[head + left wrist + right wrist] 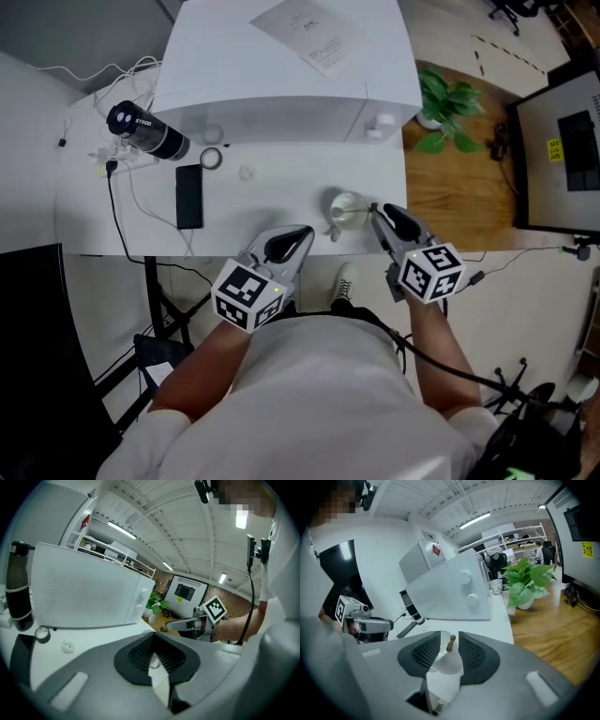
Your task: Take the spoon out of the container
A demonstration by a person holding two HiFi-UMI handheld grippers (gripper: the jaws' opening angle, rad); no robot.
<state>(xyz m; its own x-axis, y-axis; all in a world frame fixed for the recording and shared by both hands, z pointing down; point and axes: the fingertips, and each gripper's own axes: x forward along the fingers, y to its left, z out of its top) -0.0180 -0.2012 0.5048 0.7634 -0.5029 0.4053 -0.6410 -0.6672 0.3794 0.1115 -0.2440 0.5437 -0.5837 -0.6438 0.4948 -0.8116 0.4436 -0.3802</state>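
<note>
Right claw (449, 636) spread at container (446, 665), spoon (450, 643) bowl hidden

Brown-tipped spoon (451, 642), white table (281, 187)

This is looking like an office that is also serving as a test room: a white table (281, 202) is standing on a wooden floor (459, 202), carrying a white box-shaped appliance (281, 80) with a printed sheet (314, 36) on top, a phone (188, 196), a black bottle (145, 131) and loose cables (114, 211). A potted plant (448, 108) is growing near a large dark screen (567, 150), and an office chair (514, 9) is standing farther back. Long strip lights (474, 519) are shining under a bare white ceiling, and open shelves (520, 536) are standing at the back.
</note>
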